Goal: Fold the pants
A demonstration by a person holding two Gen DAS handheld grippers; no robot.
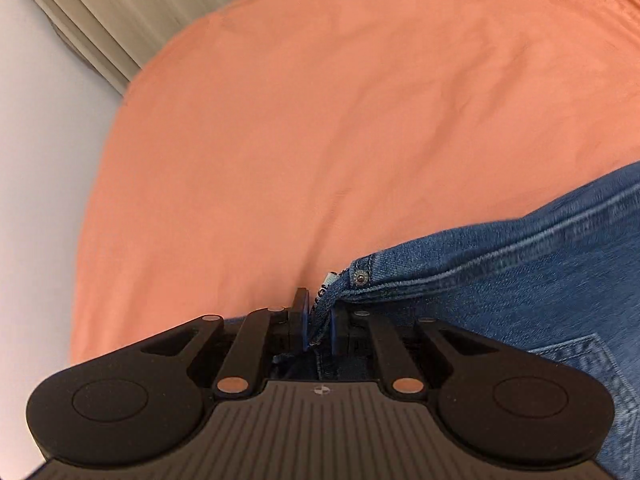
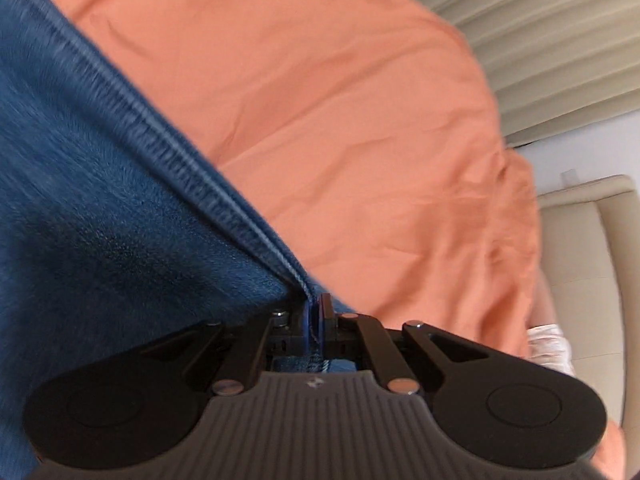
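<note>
The left gripper [image 1: 319, 326] and right gripper [image 2: 316, 322] each clamp a denim edge of the jeans [image 1: 520, 280], lifted over the orange bed sheet [image 1: 320, 120]; folding looks barely begun, no finished fold visible.

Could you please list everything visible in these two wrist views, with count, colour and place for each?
Jeans: one pair, blue denim, lying over the sheet, at the right of the left wrist view and the left of the right wrist view; a metal rivet shows near the clamped edge.
Sheet: one, orange, wrinkled, covering the surface under the jeans.
Ribbed panel: one, beige, behind the sheet.
Cushioned furniture: one piece, cream, at the right edge of the right wrist view.
White item: one, partly hidden beside the sheet; I cannot tell what it is.
Left tool: one, black, shut on the jeans.
Right tool: one, black, shut on a seamed edge of the jeans.
</note>
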